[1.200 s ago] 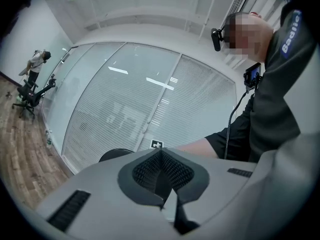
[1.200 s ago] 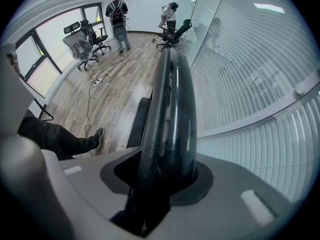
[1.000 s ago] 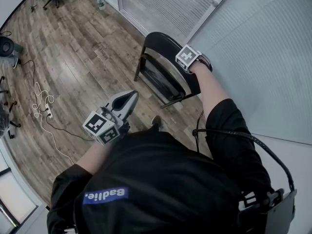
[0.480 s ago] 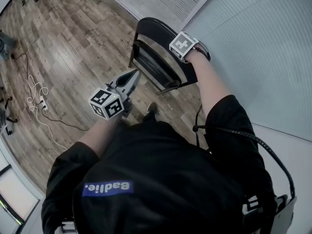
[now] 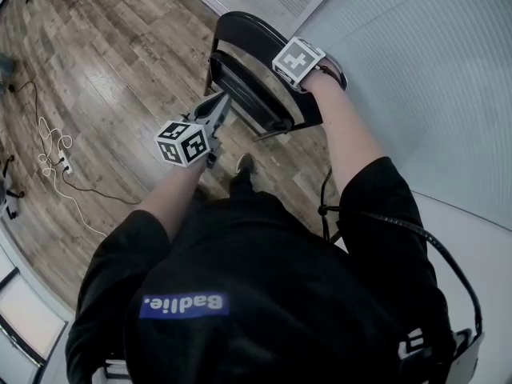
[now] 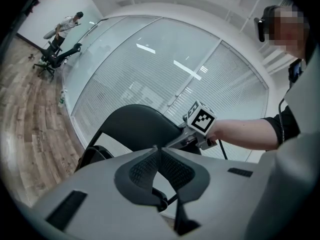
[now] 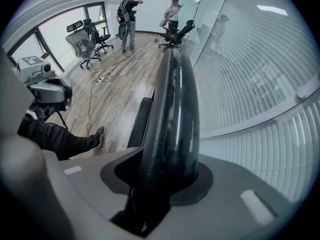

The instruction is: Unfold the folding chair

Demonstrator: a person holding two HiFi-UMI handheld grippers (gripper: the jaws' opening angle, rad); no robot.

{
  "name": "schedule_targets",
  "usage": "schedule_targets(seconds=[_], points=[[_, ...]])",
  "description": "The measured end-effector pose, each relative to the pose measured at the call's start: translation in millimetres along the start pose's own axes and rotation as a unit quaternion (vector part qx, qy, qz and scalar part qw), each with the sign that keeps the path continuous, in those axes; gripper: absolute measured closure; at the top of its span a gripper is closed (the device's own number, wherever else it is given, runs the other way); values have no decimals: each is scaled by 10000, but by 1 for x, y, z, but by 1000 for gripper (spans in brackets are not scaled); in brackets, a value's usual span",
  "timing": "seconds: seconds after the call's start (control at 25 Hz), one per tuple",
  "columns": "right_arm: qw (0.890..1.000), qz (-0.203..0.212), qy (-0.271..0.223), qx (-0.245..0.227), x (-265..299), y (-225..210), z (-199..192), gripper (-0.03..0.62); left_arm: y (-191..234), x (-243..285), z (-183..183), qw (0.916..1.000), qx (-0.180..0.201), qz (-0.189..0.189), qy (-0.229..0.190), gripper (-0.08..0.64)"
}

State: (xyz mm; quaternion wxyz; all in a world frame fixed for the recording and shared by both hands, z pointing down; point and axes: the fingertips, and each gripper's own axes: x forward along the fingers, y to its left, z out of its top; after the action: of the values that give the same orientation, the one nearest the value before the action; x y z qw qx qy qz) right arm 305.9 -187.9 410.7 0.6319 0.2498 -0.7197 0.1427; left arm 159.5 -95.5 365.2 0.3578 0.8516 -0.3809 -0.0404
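Observation:
A black folding chair stands folded against the glass wall, its curved backrest uppermost. My right gripper points down onto the top edge of the backrest, which fills the gap between the jaws, and is shut on it. In the head view its marker cube sits over the chair's top. My left gripper is shut and holds nothing. It hangs just left of the chair's seat frame, pointing at it. In the left gripper view its closed tips lie in front of the backrest, apart from it.
A glass wall with blinds runs behind the chair. A power strip and white cable lie on the wooden floor to the left. The person's shoe is near the chair's foot. Office chairs and two people stand far off.
My left gripper has moved down and in towards the chair, still shut. The right gripper has stayed clamped on the backrest top.

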Motion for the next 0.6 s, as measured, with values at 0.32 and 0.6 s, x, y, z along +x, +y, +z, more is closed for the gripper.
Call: schedule_targets(seconds=[0.32,0.6], points=[[10000,-41,26,-85,-1,1,2,451,30,42,-38,9982,-460,220,317,524],[9998,-21,52,-164,-3,5,2,451,67,72,-87,9895,-1102,583,724,428]])
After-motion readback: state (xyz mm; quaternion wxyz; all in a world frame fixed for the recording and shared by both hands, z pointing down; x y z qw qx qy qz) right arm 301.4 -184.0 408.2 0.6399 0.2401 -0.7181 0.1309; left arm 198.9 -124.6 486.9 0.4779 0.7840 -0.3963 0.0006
